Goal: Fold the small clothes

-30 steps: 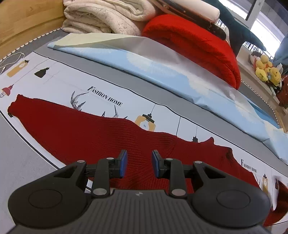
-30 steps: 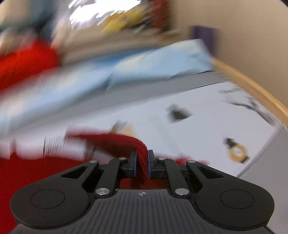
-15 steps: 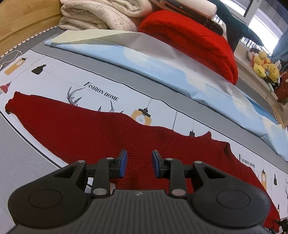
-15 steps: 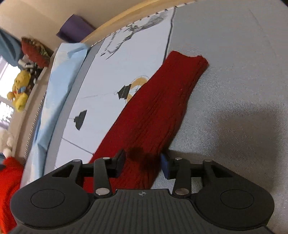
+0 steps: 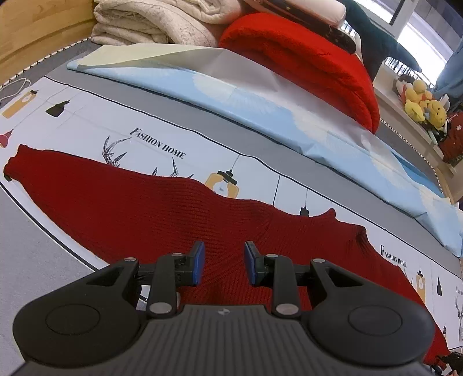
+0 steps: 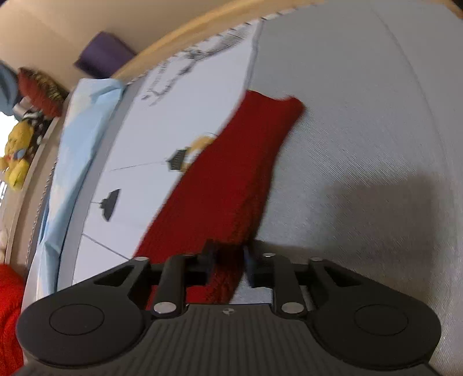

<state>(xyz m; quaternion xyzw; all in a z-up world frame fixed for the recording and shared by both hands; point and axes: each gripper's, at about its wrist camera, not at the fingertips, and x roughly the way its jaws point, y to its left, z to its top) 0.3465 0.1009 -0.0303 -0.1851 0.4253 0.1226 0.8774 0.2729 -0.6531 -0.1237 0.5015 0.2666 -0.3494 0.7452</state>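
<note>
A dark red knit sweater (image 5: 150, 208) lies spread flat on the printed bed sheet (image 5: 121, 121), its left sleeve running to the far left. My left gripper (image 5: 222, 261) is open and empty just above the sweater's body. In the right wrist view the sweater's other sleeve (image 6: 231, 179) stretches away onto grey fabric (image 6: 361, 144). My right gripper (image 6: 227, 260) is open with the near part of that sleeve lying between its fingers; the view is blurred.
A folded light blue sheet (image 5: 260, 101) lies across the bed behind the sweater. A bright red blanket (image 5: 303, 57) and cream blankets (image 5: 150, 23) are stacked at the back. Yellow plush toys (image 5: 422, 101) sit on a ledge at the right. A wooden bed frame (image 5: 34, 34) borders the left.
My right gripper has opened and let go of the sleeve, which now lies flat, and the jaws have narrowed a little since half a second ago. My left gripper has drifted slightly, still open.
</note>
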